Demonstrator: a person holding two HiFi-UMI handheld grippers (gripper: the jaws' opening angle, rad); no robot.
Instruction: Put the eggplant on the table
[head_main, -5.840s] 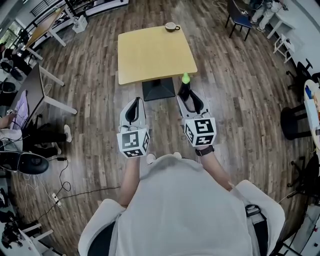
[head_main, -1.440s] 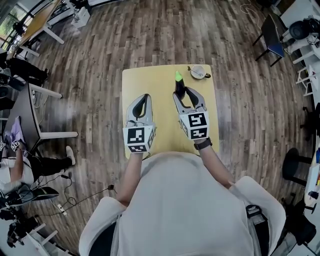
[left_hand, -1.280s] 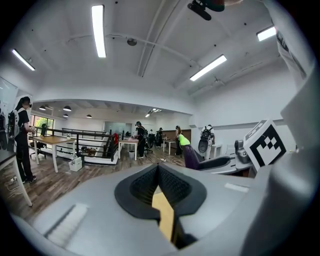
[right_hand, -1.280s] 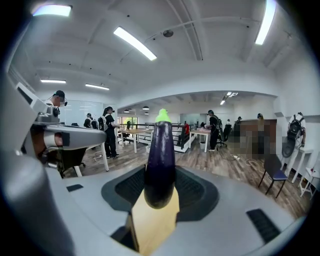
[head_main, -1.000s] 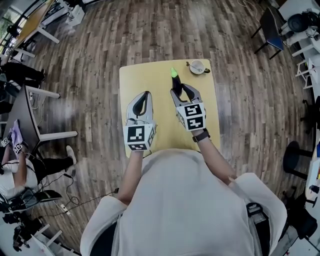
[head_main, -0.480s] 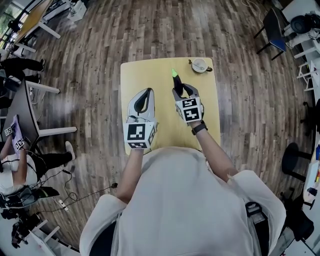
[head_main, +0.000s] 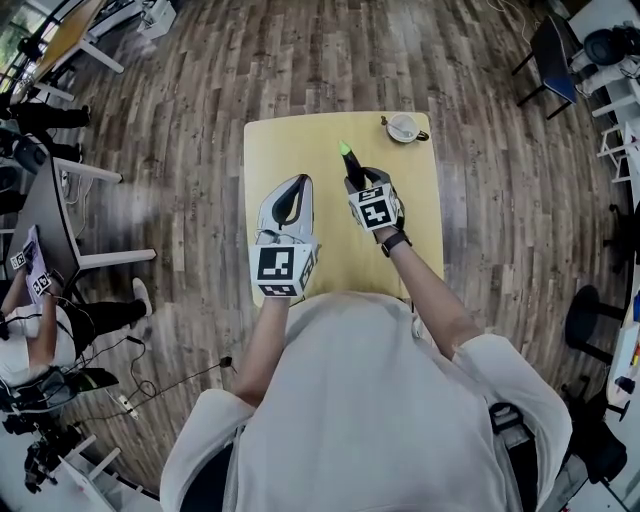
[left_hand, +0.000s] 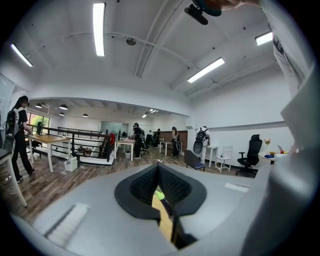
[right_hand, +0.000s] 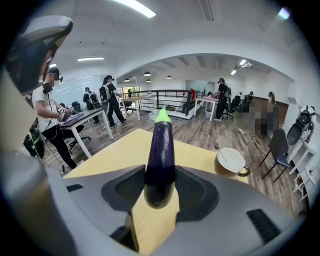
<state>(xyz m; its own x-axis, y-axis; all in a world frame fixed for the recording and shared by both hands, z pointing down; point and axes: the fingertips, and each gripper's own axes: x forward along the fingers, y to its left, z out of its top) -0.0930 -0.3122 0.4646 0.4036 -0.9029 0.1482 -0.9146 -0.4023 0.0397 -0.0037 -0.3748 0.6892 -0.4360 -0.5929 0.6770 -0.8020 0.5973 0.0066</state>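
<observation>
The eggplant (right_hand: 160, 150), dark purple with a bright green tip, sticks out forward and upward from between the jaws of my right gripper (right_hand: 160, 174), which is shut on its thick end. From the head view the eggplant (head_main: 351, 166) hangs over the middle of the yellow table (head_main: 300, 140), with my right gripper (head_main: 358, 180) just behind it. My left gripper (head_main: 297, 182) hovers over the table's left half, shut with nothing in it. In the left gripper view its jaws (left_hand: 157, 167) meet at the tips, and the eggplant's green tip (left_hand: 159, 194) shows through the slit.
A white cup (head_main: 405, 127) on a saucer with a spoon stands at the table's far right corner, also in the right gripper view as the cup (right_hand: 230, 161). Wood floor surrounds the table. Desks and people (head_main: 40, 300) are at the left, chairs (head_main: 540, 65) at the far right.
My right gripper has sunk toward the tabletop with the eggplant and tipped more downward. The left gripper has stayed where it was.
</observation>
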